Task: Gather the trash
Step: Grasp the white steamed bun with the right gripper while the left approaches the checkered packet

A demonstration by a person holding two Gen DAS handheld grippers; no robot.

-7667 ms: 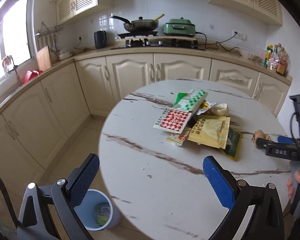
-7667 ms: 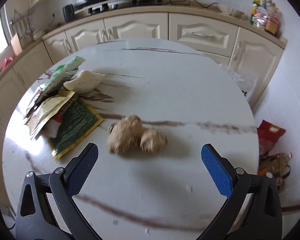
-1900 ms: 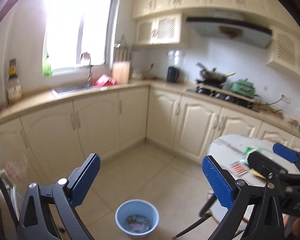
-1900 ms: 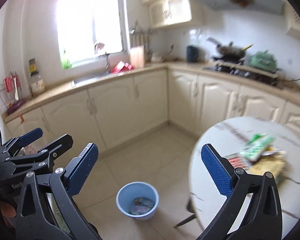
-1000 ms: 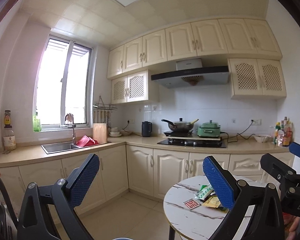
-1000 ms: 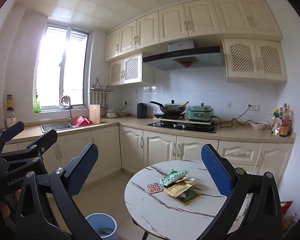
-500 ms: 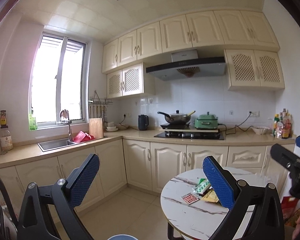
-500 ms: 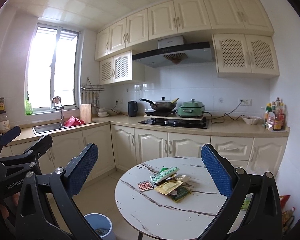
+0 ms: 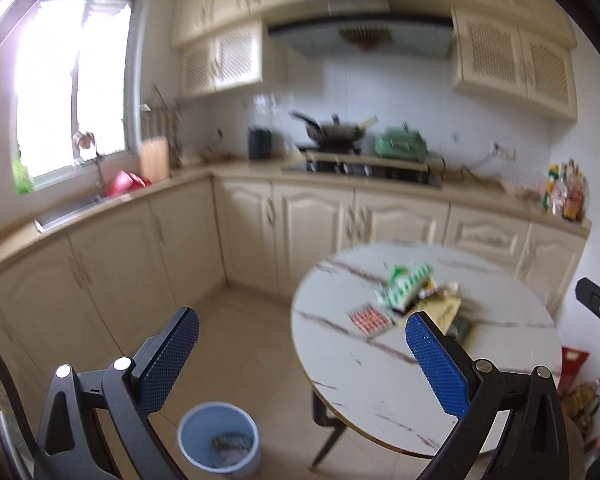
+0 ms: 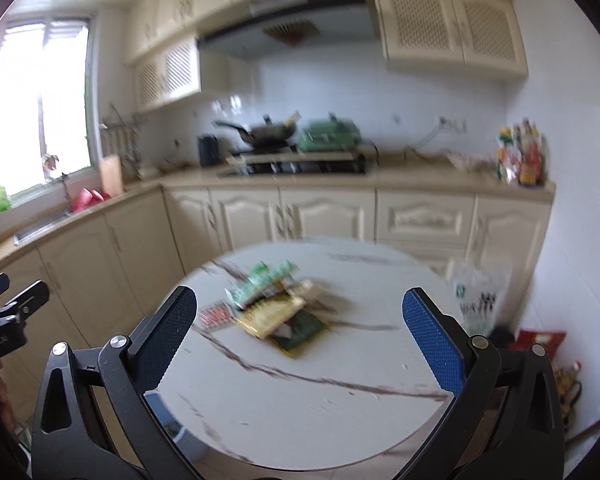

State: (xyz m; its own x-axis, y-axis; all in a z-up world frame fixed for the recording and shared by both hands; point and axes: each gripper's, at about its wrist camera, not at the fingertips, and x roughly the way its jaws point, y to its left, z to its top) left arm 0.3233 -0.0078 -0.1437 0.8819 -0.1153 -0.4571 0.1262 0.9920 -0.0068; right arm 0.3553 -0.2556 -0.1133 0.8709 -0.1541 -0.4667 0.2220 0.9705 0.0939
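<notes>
Left gripper [image 9: 302, 354] and right gripper [image 10: 300, 332] both spread wide, empty. Wrapper pile [image 10: 274, 304] mid-tabletop on round table [image 10: 300, 412]. Blue bin [image 9: 219, 440] on floor beside table's left edge.

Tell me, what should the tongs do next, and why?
Probably reach the right tongs to the wrapper pile on the round table. Both tongs are open and empty, wrappers remain, and the blue bin waits on the floor.
</notes>
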